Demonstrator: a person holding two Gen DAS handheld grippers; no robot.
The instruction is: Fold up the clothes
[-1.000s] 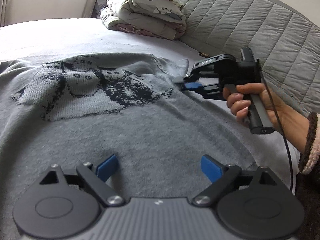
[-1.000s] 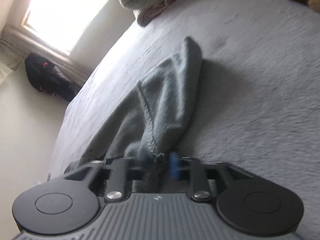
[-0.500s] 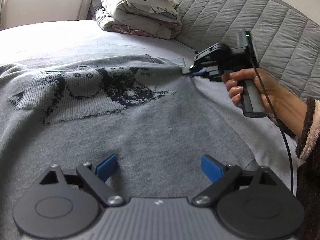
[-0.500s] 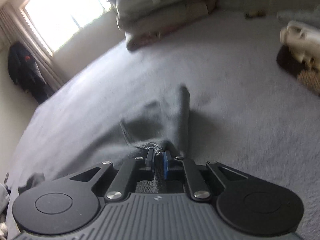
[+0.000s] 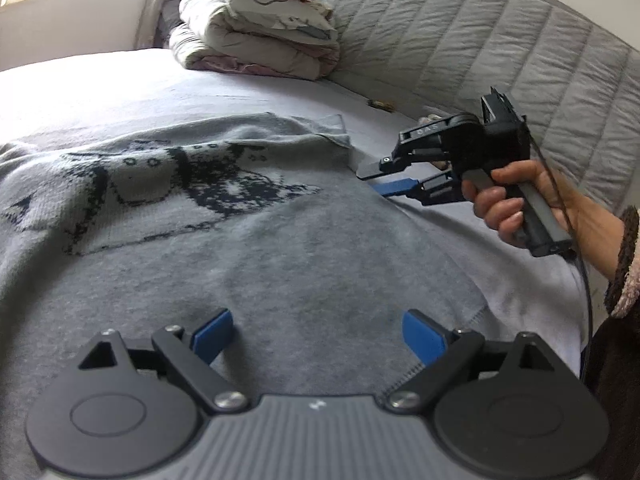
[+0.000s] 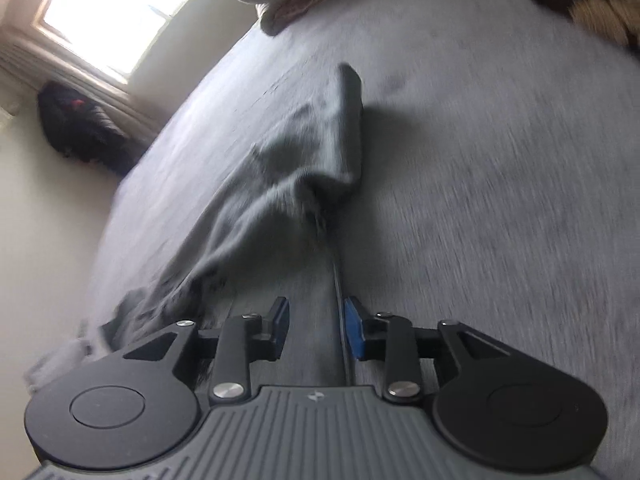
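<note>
Grey knit sweater [image 5: 248, 248] lies spread flat on the bed [image 5: 120, 84], ready for folding; right tool [image 5: 384, 180] opening, nothing pinched, beside the shoulder; left tool [image 5: 316, 332] spread above the hem

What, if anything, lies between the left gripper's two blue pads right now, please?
Only the grey sweater spread flat below the open left gripper; nothing is pinched, as the left wrist view shows.

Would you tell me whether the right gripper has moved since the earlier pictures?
Yes. In the left wrist view the right gripper has drawn back rightward off the sweater, toward the quilted headboard, jaws opening.
</note>
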